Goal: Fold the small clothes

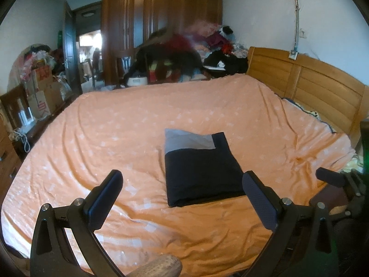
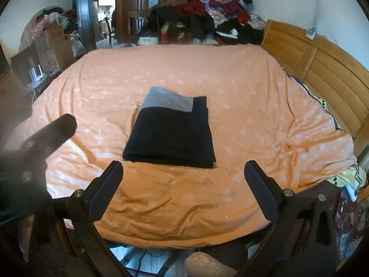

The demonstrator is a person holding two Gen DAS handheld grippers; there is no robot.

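A dark garment (image 1: 200,173), folded into a neat rectangle with a grey panel showing, lies mid-frame on the orange bedspread (image 1: 115,138). The left gripper (image 1: 184,196) and right gripper (image 2: 184,189), low in frame, are spread wide and empty, suggesting the fold is finished.

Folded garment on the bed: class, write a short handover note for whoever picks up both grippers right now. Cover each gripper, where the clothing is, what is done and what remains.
Left gripper: open, empty, held above the orange bedspread, just short of the garment's near edge.
Right gripper: open, empty, also just short of that edge.
Folded garment: a dark rectangle with a grey panel at its far end, lying flat mid-bed; neither gripper touches it.
Done: this piece looks folded.
Left: possibly one more fold or setting it aside. No other small clothes lie on the bedspread; a clothes pile sits beyond the bed.
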